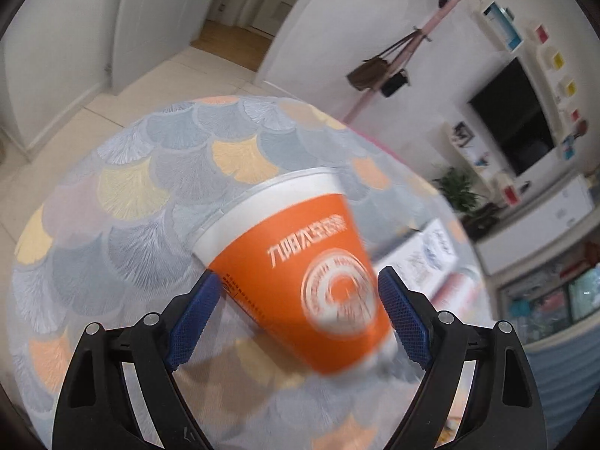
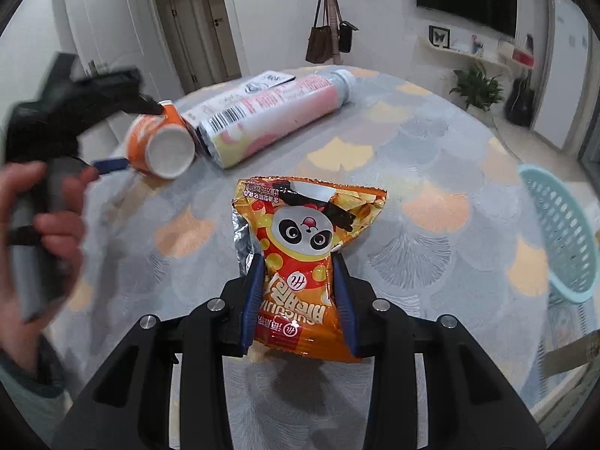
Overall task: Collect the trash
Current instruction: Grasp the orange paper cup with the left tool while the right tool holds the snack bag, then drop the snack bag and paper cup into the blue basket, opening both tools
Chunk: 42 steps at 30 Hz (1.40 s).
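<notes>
An orange and white paper cup [image 1: 300, 273] lies on its side between the blue pads of my left gripper [image 1: 298, 292]; the jaws stand wide on either side of it, and the frame is blurred. From the right wrist view the cup [image 2: 161, 142] shows its white base, with the left gripper [image 2: 123, 135] around it. My right gripper [image 2: 298, 281] is shut on an orange panda snack bag [image 2: 303, 255], held over the table. A large pink and white bottle [image 2: 270, 112] lies on the table beside the cup.
The round table [image 2: 431, 172] has a fan-patterned cloth. A light blue mesh basket [image 2: 562, 232] stands at the table's right edge. A leaflet [image 2: 266, 80] lies behind the bottle. A coat rack, TV and plant stand beyond the table.
</notes>
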Available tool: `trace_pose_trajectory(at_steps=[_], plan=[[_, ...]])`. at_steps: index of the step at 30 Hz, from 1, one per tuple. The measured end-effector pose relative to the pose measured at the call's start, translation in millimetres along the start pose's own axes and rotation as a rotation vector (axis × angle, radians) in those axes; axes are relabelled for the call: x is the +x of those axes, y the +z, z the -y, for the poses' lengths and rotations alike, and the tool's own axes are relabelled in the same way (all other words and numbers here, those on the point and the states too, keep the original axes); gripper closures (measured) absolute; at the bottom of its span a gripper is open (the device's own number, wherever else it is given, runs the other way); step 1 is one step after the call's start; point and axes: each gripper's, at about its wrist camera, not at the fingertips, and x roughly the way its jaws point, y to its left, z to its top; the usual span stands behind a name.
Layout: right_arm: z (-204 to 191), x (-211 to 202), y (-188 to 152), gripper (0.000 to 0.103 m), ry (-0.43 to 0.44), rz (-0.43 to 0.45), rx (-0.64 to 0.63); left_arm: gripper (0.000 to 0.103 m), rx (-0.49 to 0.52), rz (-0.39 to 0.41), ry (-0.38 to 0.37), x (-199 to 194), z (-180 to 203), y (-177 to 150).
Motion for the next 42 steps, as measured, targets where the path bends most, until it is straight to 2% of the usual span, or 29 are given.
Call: trace_pose_trajectory(at_steps=[2, 7, 8, 9, 10, 11, 17, 23, 27, 31, 33, 38, 42], plan=[[2.8, 2.8, 1.1, 0.070, 0.023, -0.008, 0.010, 0.013, 0.020, 0.011, 0.038, 9.8, 7.3, 1.4], [8.3, 1.8, -0.4, 0.070, 0.060, -0.007, 0.031, 0.014, 0.105, -0.009, 0.083, 22.3, 17.1, 1.2], [7.8, 2.0, -0.1, 0.070, 0.064, -0.007, 0.032, 0.022, 0.119, -0.014, 0.074, 20.4, 17.3, 1.2], [8.1, 1.5, -0.3, 0.070, 0.069, -0.007, 0.034, 0.029, 0.137, -0.022, 0.036, 17.7, 18.7, -0.8], [7.7, 0.3, -1.1, 0.070, 0.073, -0.007, 0.035, 0.040, 0.146, -0.035, 0.000, 16.5, 19.6, -1.0], [7.4, 0.5, -0.9, 0.070, 0.077, -0.006, 0.035, 0.046, 0.154, -0.055, -0.017, 15.2, 20.1, -2.5], [11.1, -11.6, -4.1, 0.070, 0.103, 0.048, 0.054, 0.047, 0.216, -0.046, -0.072, -12.1, 13.2, -33.4], [15.1, -35.3, 0.4, 0.070, 0.052, 0.128, 0.038, 0.047, 0.299, 0.011, -0.150, -60.0, 22.7, -61.3], [32.0, -58.7, 9.8, 0.070, 0.012, 0.192, 0.064, 0.047, 0.407, 0.053, -0.203, -84.0, 55.9, -70.7], [60.5, -84.1, 17.1, 0.070, -0.034, 0.254, 0.115, 0.047, 0.526, 0.061, -0.312, -98.7, 109.6, -90.3], [80.3, -95.2, 20.2, 0.070, -0.059, 0.281, 0.152, 0.047, 0.592, 0.062, -0.342, -100.0, 138.0, -103.4], [138.8, -115.9, 25.1, 0.070, -0.141, 0.338, 0.233, 0.047, 0.695, 0.030, -0.416, -87.0, 202.3, -132.6], [190.1, -119.3, 23.3, 0.070, -0.201, 0.350, 0.308, 0.047, 0.756, -0.006, -0.445, -63.1, 249.2, -153.3]])
